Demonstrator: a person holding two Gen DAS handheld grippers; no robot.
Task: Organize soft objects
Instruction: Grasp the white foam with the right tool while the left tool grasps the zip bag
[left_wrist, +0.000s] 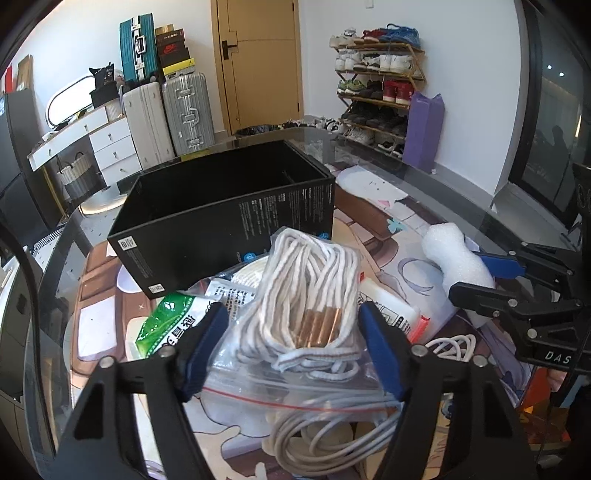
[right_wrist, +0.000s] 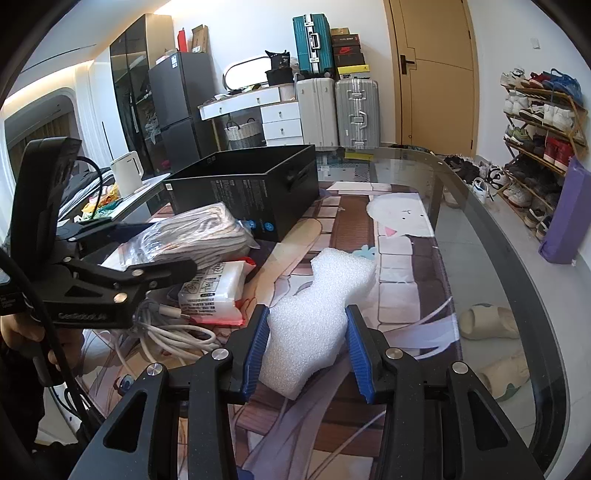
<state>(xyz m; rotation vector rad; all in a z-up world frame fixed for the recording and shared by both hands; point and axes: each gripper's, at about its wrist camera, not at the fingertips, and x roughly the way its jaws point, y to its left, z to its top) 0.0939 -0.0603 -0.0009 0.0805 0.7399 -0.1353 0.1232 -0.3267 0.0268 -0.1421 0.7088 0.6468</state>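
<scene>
We see one black box (left_wrist: 229, 206) on the table (right_wrist: 480, 206) — our right gripper (right_wrist: 306, 354) clamping one foam piece (right_wrist: 314, 317), our left gripper (left_wrist: 291, 347) fingers narrowly astride one bagged cord bundle (left_wrist: 310, 291), contact unclear.

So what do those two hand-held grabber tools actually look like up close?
Both are matte black frames with triangular cut-outs and silver bolts. Each ends in two fingers lined with ribbed blue pads, on the left gripper and the right gripper alike. White lettering marks their sides. The left one carries an upright black block with a black cable looping from it.
</scene>
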